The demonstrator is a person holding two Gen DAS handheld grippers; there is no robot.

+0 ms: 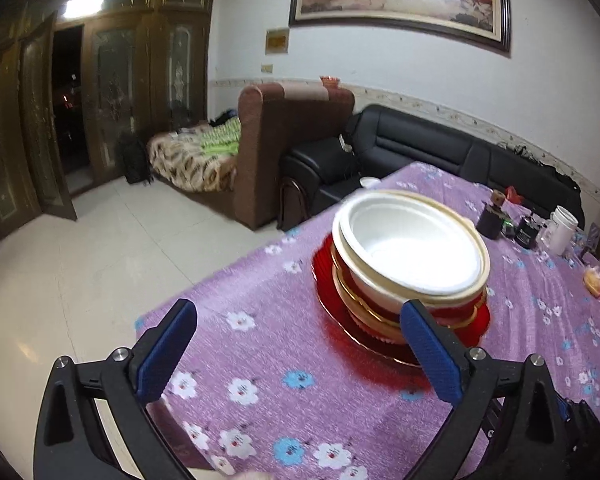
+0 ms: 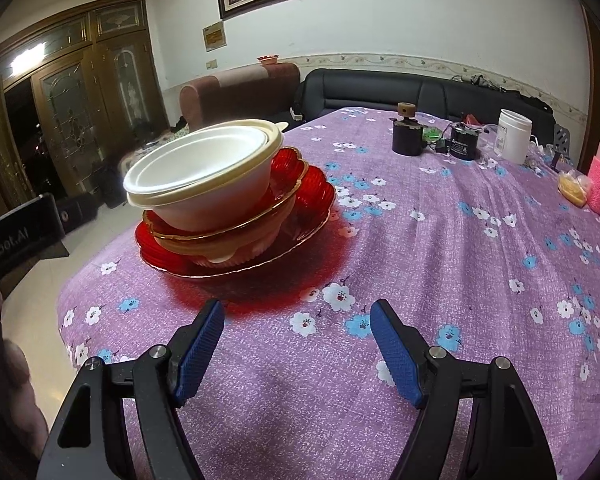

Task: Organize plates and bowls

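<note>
Both grippers, left point(image 1: 298, 350) and right point(image 2: 296, 346), found with jaws wide apart, holding nothing. Bowls point(image 2: 198, 176) nested on red plate point(image 2: 312, 196) near surface point(image 2: 440, 264) edge; stacked apparently to save room. Stack leaning slightly.

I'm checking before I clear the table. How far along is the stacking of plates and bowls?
Mostly done, it seems: the white bowl sits in the cream bowl, on a gold-rimmed red dish and the red plate. Nothing is in hand; the left claw and right claw are open. No loose dishes show; the stack leans slightly.
</note>
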